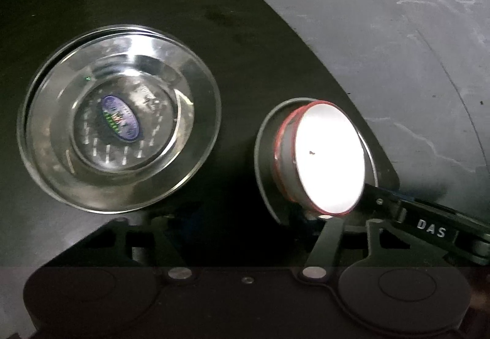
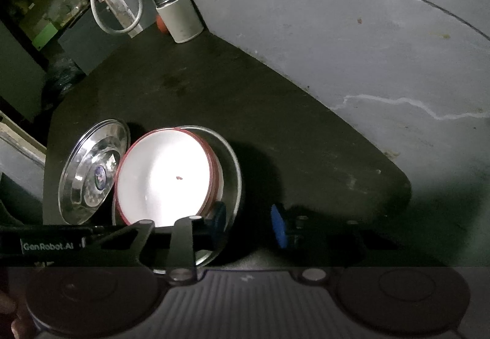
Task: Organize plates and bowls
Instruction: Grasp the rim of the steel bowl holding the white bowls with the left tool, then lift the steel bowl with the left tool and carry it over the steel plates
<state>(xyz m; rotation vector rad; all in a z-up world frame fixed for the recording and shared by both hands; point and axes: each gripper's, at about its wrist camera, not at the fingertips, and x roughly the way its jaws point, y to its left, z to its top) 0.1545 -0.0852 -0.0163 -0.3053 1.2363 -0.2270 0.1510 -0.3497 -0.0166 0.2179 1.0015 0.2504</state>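
A white bowl with a red rim (image 2: 163, 175) sits tilted inside a steel plate (image 2: 231, 173) on the dark mat (image 2: 275, 124), leaning on the plate's wall, so it looks only part seated in the plate. The right gripper (image 2: 249, 224) hangs at the near edge of that plate with its jaws spread, one blue pad by the bowl's rim and the other out over the mat, gripping nothing. To the left, just beside, steel plates (image 1: 119, 118) lie stacked, slightly offset; a sticker marks the top one. The left gripper's fingers are too dark to judge. A white canister (image 2: 180, 17) stands at the far edge, clear of the dishes.
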